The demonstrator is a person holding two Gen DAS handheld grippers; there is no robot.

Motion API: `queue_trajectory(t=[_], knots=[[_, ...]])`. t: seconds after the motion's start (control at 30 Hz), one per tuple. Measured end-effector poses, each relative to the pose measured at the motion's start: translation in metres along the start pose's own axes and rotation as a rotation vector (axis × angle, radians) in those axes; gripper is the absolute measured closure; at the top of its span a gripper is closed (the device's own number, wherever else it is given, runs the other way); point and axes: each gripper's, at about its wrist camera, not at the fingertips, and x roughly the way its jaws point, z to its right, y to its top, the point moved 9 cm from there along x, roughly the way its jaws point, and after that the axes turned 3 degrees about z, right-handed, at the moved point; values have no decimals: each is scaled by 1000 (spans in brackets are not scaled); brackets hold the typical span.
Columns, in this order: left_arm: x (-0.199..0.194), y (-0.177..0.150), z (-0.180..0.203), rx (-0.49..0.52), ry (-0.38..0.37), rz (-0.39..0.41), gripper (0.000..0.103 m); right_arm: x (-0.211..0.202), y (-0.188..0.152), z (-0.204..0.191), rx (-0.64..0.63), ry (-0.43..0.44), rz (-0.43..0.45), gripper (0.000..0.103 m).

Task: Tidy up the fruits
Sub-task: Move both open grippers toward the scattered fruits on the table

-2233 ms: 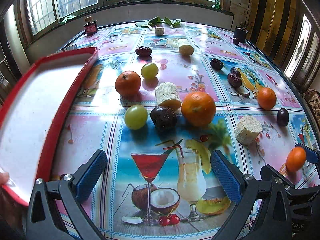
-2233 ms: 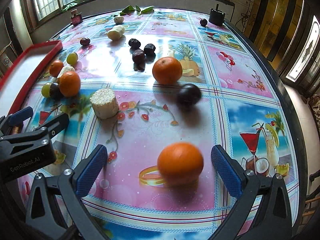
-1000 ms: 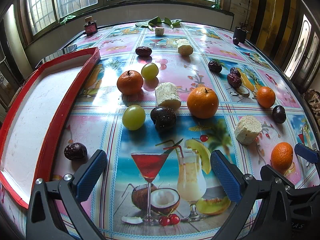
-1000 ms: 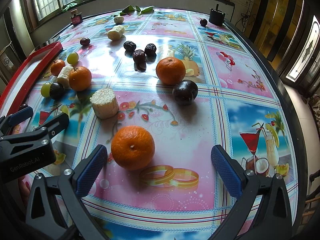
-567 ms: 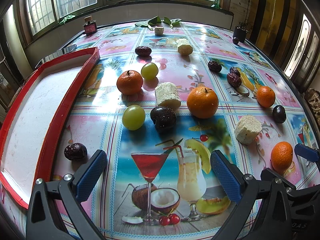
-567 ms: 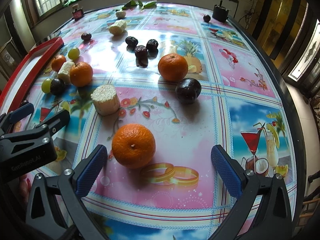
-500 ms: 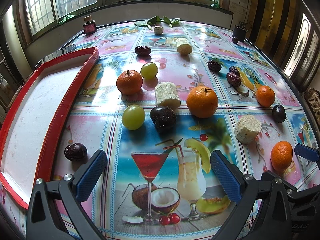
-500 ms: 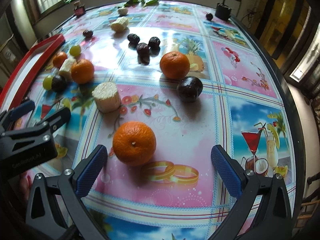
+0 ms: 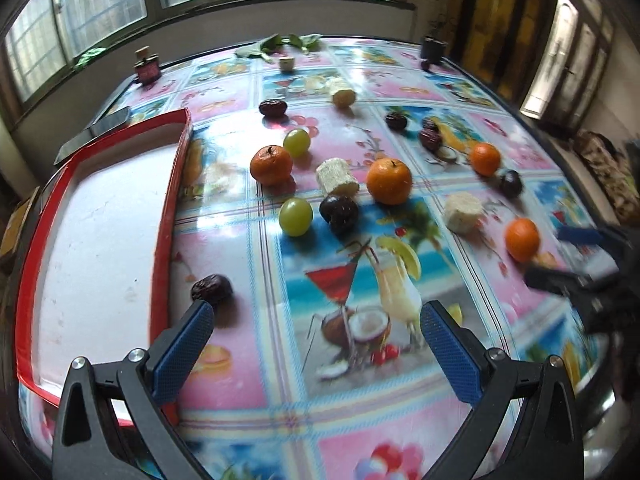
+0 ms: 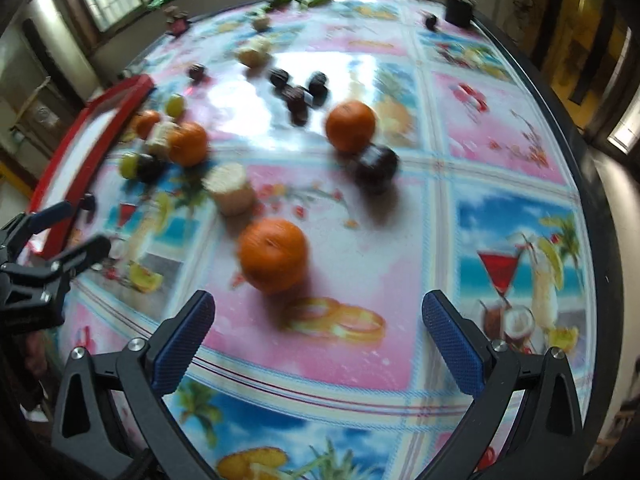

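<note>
Fruit lies scattered on a picture-print tablecloth. In the left wrist view I see oranges (image 9: 270, 164) (image 9: 389, 181), green grapes (image 9: 295, 216), a dark plum (image 9: 338, 210), a dried date (image 9: 211, 288) beside the red tray (image 9: 165, 216), and white cut pieces (image 9: 336, 178). My left gripper (image 9: 316, 344) is open and empty above the near table. My right gripper (image 10: 316, 338) is open and empty, with an orange (image 10: 273, 254) just ahead of its fingers. Both views are motion-blurred.
The red tray has a white floor and lies at the table's left side (image 10: 96, 120). A small bottle (image 9: 147, 69), green leaves (image 9: 280, 42) and a dark pot (image 9: 434, 49) stand at the far edge. The table's right edge (image 10: 592, 200) curves close by.
Both grippers have risen and tilted, so the table looks farther and blurred. The orange that rolled to the right gripper's left side now lies still. The date by the tray has stayed put.
</note>
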Motion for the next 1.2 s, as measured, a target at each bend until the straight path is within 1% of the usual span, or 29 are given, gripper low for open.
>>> queue_trajectory(t=[0.13,0.2,0.27,0.3,0.37,0.4,0.43,0.5,0.57,0.6,0.67,0.77,0.83,0.9,0.93,0.97,1.0,1.03,1.07,1.2], knots=[[-11,-6,-4,25,-63,-30,0,4,10,-15,-54,30,10,0],[-18,-11,-7,28,-97,-39,0,6,15,-22,-68,59,10,3],[-22,-13,-9,29,-124,-44,0,7,17,-28,-98,66,9,13],[-25,-13,-10,28,-133,-42,0,8,17,-29,-106,67,11,15],[-29,-13,-14,28,-153,-34,1,9,17,-32,-120,77,8,27],[-32,-13,-15,31,-159,-26,1,10,16,-33,-121,83,6,28],[-33,-12,-17,33,-164,-22,1,11,15,-33,-123,93,1,34],[-37,-7,-17,29,-188,-9,1,12,15,-34,-128,108,-4,39],[-39,-1,-15,7,-237,-10,1,12,15,-34,-132,112,-5,45],[-40,4,-12,0,-267,-7,1,12,15,-33,-135,113,-3,46],[-39,13,-9,9,-269,10,1,11,15,-33,-141,119,-2,47],[-33,26,4,52,-273,11,3,12,14,-32,-133,139,-15,48],[-24,32,13,75,-272,-7,3,13,14,-31,-120,158,-16,48],[-17,36,18,107,-249,-16,3,12,14,-29,-104,184,-9,47],[-14,38,20,127,-234,-19,3,12,15,-28,-99,183,-8,45],[-13,38,21,135,-235,-22,3,13,15,-28,-95,182,-10,38],[-13,38,22,139,-244,-26,3,13,16,-31,-93,197,-12,33],[-14,36,21,143,-259,-30,3,14,15,-32,-89,201,-16,19],[-16,34,21,151,-268,-30,3,15,15,-33,-86,193,-24,11],[-26,27,14,176,-284,-9,3,20,14,-39,-106,154,-67,8]])
